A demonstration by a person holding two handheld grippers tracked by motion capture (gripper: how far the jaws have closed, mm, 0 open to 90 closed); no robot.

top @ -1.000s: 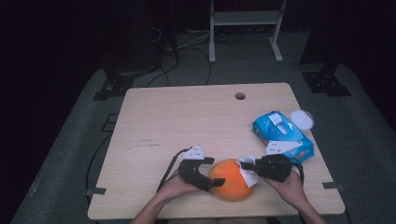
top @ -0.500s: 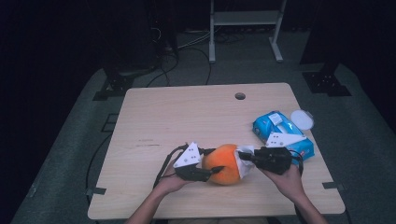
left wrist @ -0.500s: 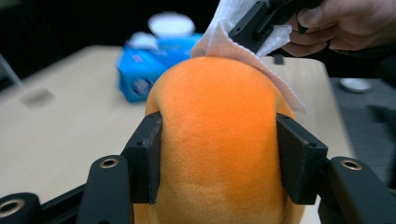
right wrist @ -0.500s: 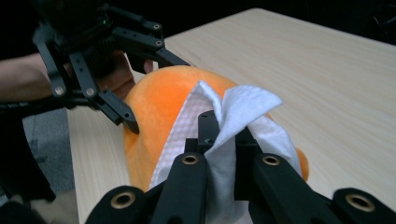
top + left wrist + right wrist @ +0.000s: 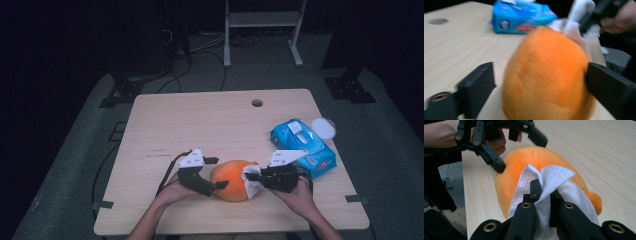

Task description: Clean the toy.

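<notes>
High view: soft rounded orange plush toy (image 5: 231, 180) sits near the front edge of the pale wooden surface (image 5: 210, 125), between my 2 grippers. Blue plastic pack of wet wipes (image 5: 303, 146) lies just beside, to the right, with a round white lid (image 5: 323, 128) near its far corner.

Right gripper (image 5: 256, 178): jaws pinched tight on a white crumpled paper wipe (image 5: 549, 182), which is pressed against the toy's right end. Right gripper view confirms the grip, the wipe bunched between the jaws and draped over the orange fabric.

Left gripper (image 5: 214, 173): jaws straddle the toy's left end. In its own view, 1 pad looks to touch the toy, the other stands off with a visible gap, so I read this as loose, not clamped. These jaws have just been opening again after a brief squeeze, with the toy between them throughout.

Change over the last second: both grippers and the toy shifted a little away from the front edge and left, and the wipe sits further onto the toy.

My read: wiping is under way. With the left hold slack, the toy may slide under the wipe's push, so I'd re-clamp before the next stroke.
</notes>
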